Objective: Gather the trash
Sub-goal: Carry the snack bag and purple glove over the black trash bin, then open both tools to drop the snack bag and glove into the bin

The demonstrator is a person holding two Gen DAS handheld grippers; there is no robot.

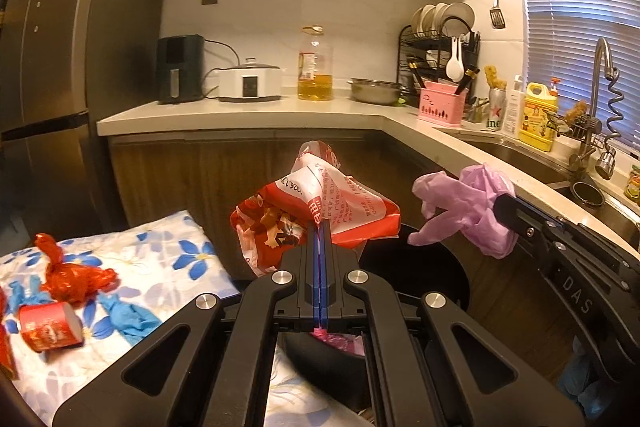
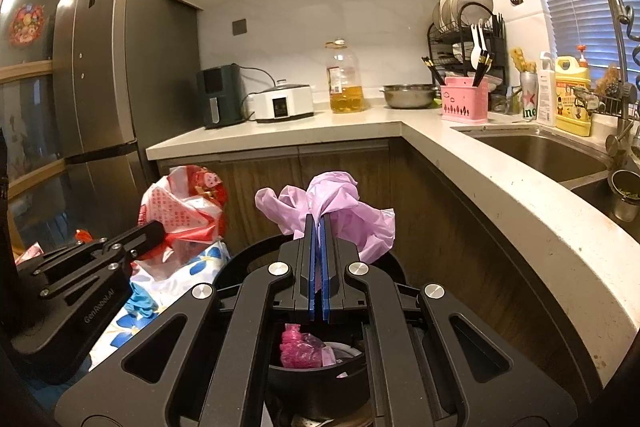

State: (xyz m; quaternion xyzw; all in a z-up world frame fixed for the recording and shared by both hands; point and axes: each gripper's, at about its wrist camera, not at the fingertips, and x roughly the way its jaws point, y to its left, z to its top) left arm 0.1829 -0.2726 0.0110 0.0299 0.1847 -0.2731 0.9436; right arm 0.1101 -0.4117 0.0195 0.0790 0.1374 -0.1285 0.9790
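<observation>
My left gripper is shut on a crumpled red and white plastic wrapper and holds it in the air above the black round trash bin. It also shows in the right wrist view. My right gripper is shut on a pink disposable glove, held over the bin, which has pink trash inside. The glove also shows in the left wrist view. On the floral cloth lie a red crumpled bag, a red can and blue gloves.
The kitchen counter curves along the right with a sink, a pink utensil holder, an oil bottle and a dish rack. A grey fridge stands at the left. Cabinet fronts are behind the bin.
</observation>
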